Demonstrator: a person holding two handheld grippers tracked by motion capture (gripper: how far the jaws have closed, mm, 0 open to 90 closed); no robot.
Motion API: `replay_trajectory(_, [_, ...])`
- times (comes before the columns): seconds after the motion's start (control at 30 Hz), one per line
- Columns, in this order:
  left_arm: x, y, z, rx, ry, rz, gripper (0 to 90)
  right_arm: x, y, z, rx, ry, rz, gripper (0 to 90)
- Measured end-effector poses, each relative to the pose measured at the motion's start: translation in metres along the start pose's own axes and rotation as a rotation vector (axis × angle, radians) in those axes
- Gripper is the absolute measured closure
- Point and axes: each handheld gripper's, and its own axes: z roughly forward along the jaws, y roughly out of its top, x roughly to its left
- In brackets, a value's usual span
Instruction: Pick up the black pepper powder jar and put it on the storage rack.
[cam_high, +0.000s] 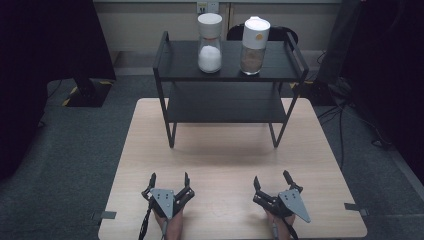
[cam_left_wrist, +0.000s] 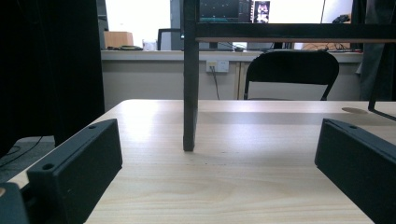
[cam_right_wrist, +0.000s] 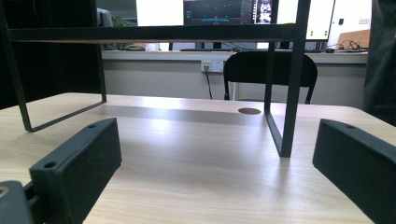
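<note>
A black two-tier metal shelf (cam_high: 227, 102) stands at the far half of the light wooden table (cam_high: 220, 150). On its top tier stand two glass jars with white lids: one with white powder (cam_high: 209, 43) on the left and one with brown grains (cam_high: 254, 46) on the right. My left gripper (cam_high: 169, 179) rests near the table's front edge, open and holding nothing. My right gripper (cam_high: 272, 177) rests beside it to the right, also open with nothing between its jaws. The shelf's front left leg (cam_left_wrist: 189, 88) rises ahead in the left gripper view; its front right leg (cam_right_wrist: 293, 79) rises ahead in the right gripper view.
A black folding chair (cam_left_wrist: 292, 70) stands behind the table, with a wall, sockets and monitors beyond. Dark curtains (cam_high: 45, 45) hang at the left. Cables (cam_high: 350, 110) lie on the grey floor to the right. Bare tabletop lies between the grippers and the shelf.
</note>
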Motion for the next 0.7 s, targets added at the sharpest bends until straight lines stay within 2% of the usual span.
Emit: replay_trajectory(0.7, [0.0,0.0001,0.0,0.0,0.0,0.0,0.0,0.0018,0.001,0.0006,0.005,-0.008,-0.005,0.0])
